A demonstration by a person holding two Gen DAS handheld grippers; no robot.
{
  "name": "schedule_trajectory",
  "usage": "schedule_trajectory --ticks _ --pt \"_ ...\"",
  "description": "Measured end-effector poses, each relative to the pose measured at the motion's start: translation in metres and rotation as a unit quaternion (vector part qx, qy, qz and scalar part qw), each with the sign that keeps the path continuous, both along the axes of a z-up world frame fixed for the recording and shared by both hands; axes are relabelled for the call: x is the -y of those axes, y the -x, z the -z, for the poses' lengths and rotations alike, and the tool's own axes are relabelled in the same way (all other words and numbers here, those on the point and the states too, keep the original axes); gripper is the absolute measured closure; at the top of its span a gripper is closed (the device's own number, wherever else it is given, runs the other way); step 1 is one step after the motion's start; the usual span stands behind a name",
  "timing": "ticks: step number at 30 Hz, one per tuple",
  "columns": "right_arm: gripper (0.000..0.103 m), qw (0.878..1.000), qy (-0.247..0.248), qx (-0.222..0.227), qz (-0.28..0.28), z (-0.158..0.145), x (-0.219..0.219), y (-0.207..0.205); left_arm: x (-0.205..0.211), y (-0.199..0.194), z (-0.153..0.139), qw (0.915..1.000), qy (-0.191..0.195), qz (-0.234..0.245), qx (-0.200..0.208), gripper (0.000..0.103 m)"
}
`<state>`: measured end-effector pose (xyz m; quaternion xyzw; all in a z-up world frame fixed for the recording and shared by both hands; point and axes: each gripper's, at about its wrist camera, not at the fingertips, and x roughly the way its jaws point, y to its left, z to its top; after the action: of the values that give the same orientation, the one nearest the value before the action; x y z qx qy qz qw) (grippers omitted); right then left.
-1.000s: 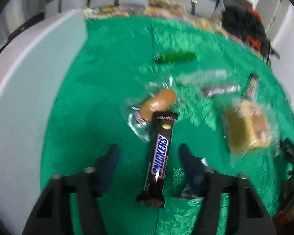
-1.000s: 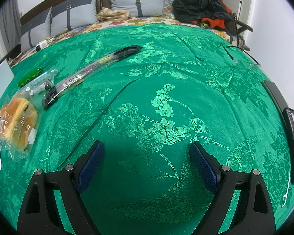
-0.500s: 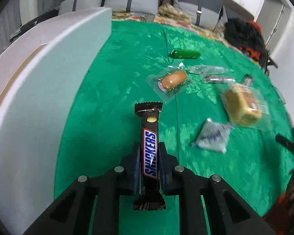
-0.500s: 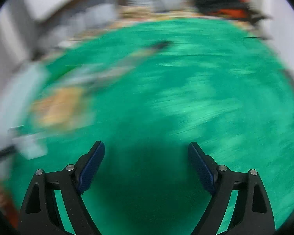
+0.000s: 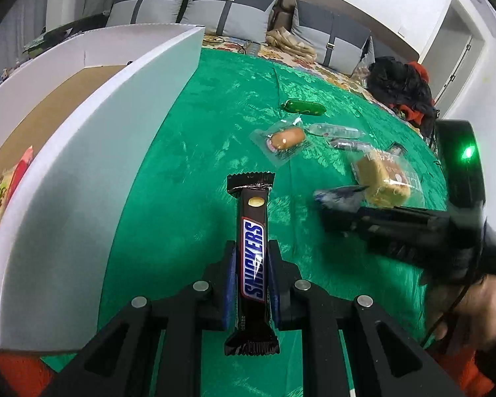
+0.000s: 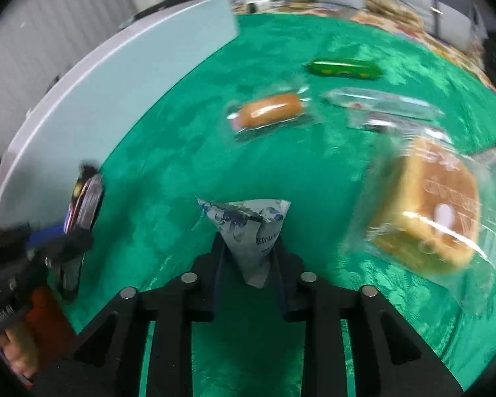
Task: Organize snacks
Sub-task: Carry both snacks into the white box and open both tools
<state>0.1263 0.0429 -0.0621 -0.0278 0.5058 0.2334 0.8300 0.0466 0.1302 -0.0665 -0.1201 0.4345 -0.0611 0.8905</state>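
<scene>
My left gripper [image 5: 250, 284] is shut on a brown Snickers bar [image 5: 254, 251] and holds it above the green cloth, beside the white box [image 5: 92, 152]. My right gripper [image 6: 248, 264] is shut on a small white and blue packet [image 6: 253, 231], lifted off the cloth. It also shows in the left wrist view [image 5: 339, 198], blurred. In the right wrist view the left gripper [image 6: 66, 231] with the Snickers bar [image 6: 86, 198] is at the far left.
On the green cloth [image 5: 198, 165] lie a wrapped sausage bun [image 6: 269, 114], a green stick pack [image 6: 344, 67], clear wrapped sticks [image 6: 380, 106] and a bagged cake [image 6: 430, 208]. The box holds an orange-red packet [image 5: 6, 192]. Pillows [image 5: 234, 10] stand behind.
My left gripper closed on the Snickers bar and lifted it toward the box. My right gripper swung left and closed on the white and blue packet.
</scene>
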Motion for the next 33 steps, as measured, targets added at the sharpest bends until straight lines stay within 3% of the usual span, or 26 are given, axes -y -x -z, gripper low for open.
schedule_trajectory --ticks 9,12,15,20,24,26,27,28,30,33 --pt "0.078 0.997 -0.058 -0.001 0.050 -0.026 0.028 0.016 -0.006 0.003 -0.015 0.9980 0.060 -0.002 0.019 0.086" --pt "0.078 0.996 -0.075 0.019 0.033 -0.054 0.023 0.016 -0.021 0.011 -0.046 0.9938 0.100 -0.015 0.048 0.086" --pt "0.078 0.993 -0.105 0.047 -0.010 -0.097 -0.009 0.016 -0.056 0.019 -0.084 0.9877 0.122 -0.048 0.085 0.086" --pt "0.078 0.980 -0.153 0.068 -0.106 -0.159 -0.098 0.019 -0.141 0.017 -0.126 0.9835 0.066 -0.126 0.113 0.086" --pt "0.071 0.974 -0.157 0.055 -0.156 -0.163 -0.174 0.020 -0.201 0.003 -0.120 0.9837 0.008 -0.169 0.061 0.085" --pt "0.037 0.974 -0.153 0.042 -0.160 -0.155 -0.194 0.018 -0.221 -0.005 -0.105 0.9821 -0.021 -0.185 0.026 0.063" --pt "0.036 0.976 -0.149 0.039 -0.156 -0.152 -0.202 0.017 -0.229 -0.006 -0.098 0.9801 -0.033 -0.195 0.013 0.039" --pt "0.036 0.977 -0.148 0.044 -0.145 -0.151 -0.203 0.017 -0.237 -0.004 -0.092 0.9767 -0.046 -0.210 0.004 0.031" --pt "0.036 0.977 -0.164 0.049 -0.127 -0.157 -0.190 0.017 -0.246 0.007 -0.086 0.9706 -0.048 -0.236 0.003 0.029" --pt "0.029 0.977 -0.165 0.087 -0.107 -0.166 -0.151 0.022 -0.241 0.027 -0.086 0.9694 -0.013 -0.244 0.022 0.024"
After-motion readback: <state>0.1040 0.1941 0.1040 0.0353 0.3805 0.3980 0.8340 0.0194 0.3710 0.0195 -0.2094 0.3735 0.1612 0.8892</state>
